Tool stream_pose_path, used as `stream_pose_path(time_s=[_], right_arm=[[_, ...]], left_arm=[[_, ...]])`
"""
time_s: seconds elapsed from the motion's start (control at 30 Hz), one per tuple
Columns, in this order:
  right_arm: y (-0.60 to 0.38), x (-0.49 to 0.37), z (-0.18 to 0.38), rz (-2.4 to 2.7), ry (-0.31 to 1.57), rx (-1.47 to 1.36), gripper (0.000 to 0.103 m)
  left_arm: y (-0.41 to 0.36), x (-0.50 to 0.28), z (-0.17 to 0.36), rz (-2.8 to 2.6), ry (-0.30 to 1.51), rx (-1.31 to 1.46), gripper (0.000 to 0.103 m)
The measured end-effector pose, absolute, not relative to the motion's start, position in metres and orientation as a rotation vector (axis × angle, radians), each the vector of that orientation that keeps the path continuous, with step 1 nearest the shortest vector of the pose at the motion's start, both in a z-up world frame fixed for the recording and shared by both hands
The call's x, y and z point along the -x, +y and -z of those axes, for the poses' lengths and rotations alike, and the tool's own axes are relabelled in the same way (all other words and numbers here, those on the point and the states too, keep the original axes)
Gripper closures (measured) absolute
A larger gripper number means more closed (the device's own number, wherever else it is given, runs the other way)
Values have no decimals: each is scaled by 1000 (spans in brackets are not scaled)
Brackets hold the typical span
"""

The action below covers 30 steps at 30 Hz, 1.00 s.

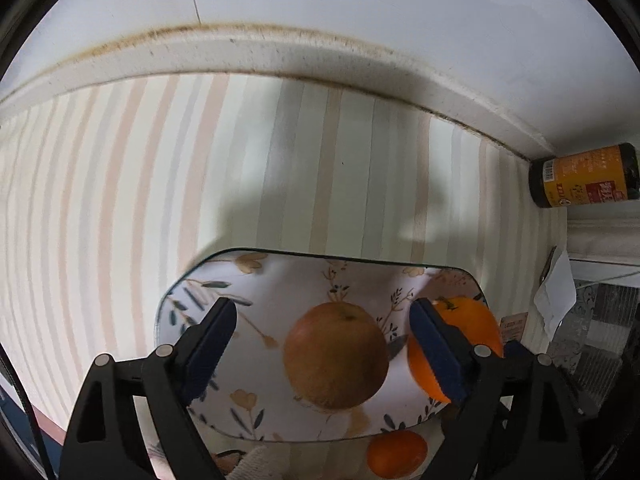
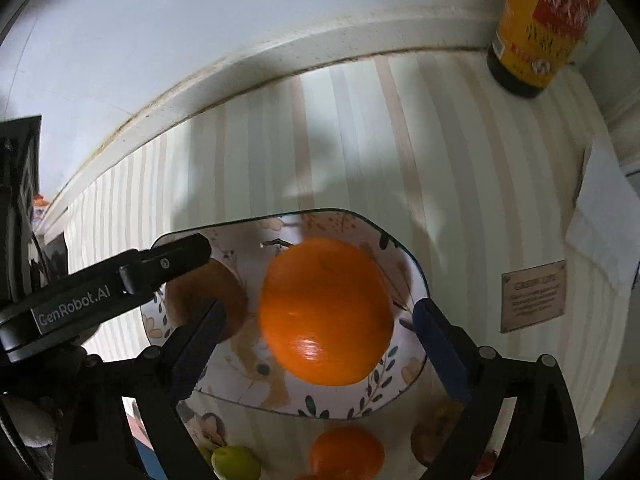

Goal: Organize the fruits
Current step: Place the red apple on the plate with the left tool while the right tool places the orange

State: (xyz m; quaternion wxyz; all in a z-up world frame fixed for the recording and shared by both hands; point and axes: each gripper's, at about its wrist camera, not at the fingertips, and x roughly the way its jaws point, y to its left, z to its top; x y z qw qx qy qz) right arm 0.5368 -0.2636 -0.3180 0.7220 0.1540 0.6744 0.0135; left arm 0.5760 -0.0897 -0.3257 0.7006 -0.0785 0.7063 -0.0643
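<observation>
A floral plate (image 1: 208,280) (image 2: 412,364) lies on a striped cloth. On it sit a brown pear-like fruit (image 1: 336,354) (image 2: 188,296) and a large orange (image 2: 326,312) (image 1: 476,320). My left gripper (image 1: 322,348) is open, its jaws standing either side of the brown fruit without touching it. My right gripper (image 2: 316,344) is open around the orange, jaws apart from it. The left gripper's finger (image 2: 176,258) shows in the right wrist view above the brown fruit. Another orange (image 1: 396,454) (image 2: 346,454) and a green fruit (image 2: 234,462) lie on a nearer plate.
A dark bottle with a yellow label (image 1: 584,176) (image 2: 540,24) stands at the back right by the white wall ledge (image 1: 280,56). White paper (image 1: 554,296) (image 2: 604,208) and a small card (image 2: 534,296) lie to the right. Another brown fruit (image 2: 436,432) sits lower right.
</observation>
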Motion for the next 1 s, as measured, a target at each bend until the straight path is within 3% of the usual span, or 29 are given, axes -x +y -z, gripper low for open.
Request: stream_pose_path(time_s=[0.4,1.0], right_arm=[[-246,-489,275,34,1420,-185,6],[-225,-363,190,38,1267,-128,6]], left_arm=[[-49,-501,258,34,1359,-51,15],[-23,-376,180,43,1199,-54,15]])
